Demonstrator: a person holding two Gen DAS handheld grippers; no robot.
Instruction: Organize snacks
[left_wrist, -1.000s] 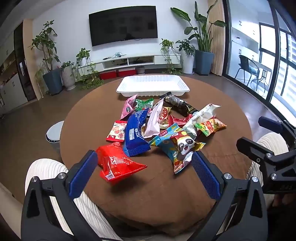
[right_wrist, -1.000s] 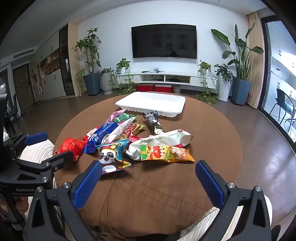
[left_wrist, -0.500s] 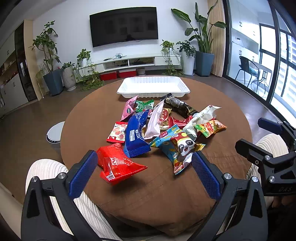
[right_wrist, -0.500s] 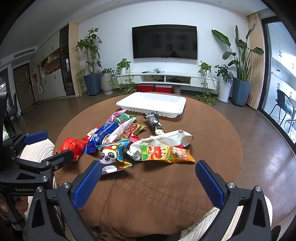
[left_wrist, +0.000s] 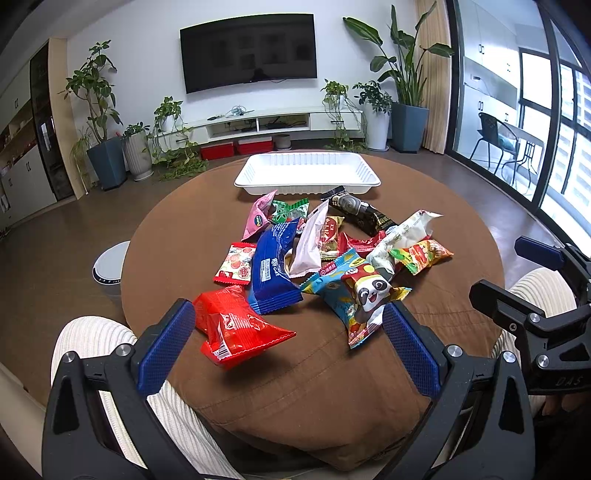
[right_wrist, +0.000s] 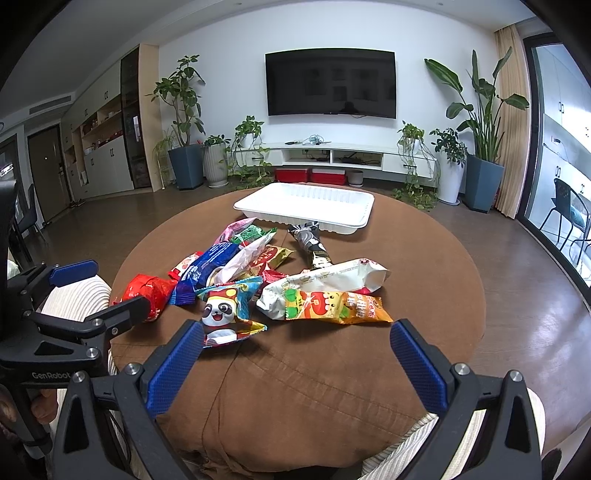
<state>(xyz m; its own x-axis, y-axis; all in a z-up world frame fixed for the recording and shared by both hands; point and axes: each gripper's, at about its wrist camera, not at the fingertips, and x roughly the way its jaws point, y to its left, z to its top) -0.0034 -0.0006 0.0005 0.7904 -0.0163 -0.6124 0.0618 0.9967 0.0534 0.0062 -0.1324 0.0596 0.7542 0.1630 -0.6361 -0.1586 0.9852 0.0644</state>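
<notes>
Snack packets lie heaped on a round table draped in a soft brown cloth (left_wrist: 314, 373) that creases and folds at its near edge. Farthest left is a crinkled glossy red foil bag (left_wrist: 236, 328), puffed and pillow-shaped, just beside the left gripper (left_wrist: 288, 350), whose blue, dimple-textured pads (left_wrist: 166, 349) stand wide apart and grasp nothing. Next comes a small flat red sachet printed with fruit (left_wrist: 236, 264), then a long shiny blue wrapper (left_wrist: 273, 266) lying lengthwise, with a pink pouch (left_wrist: 258, 218) and a green crimped packet (left_wrist: 290, 211) behind it. A pale, smooth white-pink packet (left_wrist: 310, 245) leans across the middle of the heap. Nearer the front sits a colourful foil packet with a cartoon panda face (left_wrist: 365, 295), its sealed edges serrated. Behind it a dark, matte black wrapper (left_wrist: 360, 212) points toward a shallow rectangular white plastic tray with ribbed walls (left_wrist: 308, 173), which holds nothing and sits at the far side of the table, apart from most of the heap. To the right, a long white crumpled bag (right_wrist: 328, 282) rests against a flat orange-and-green packet (right_wrist: 336, 306). The right gripper (right_wrist: 295, 365) hovers low over the near cloth, its blue pads (right_wrist: 417, 369) likewise spread wide and empty. Ribbed cream fabric covers the person's knees (left_wrist: 88, 339) under both tools.
</notes>
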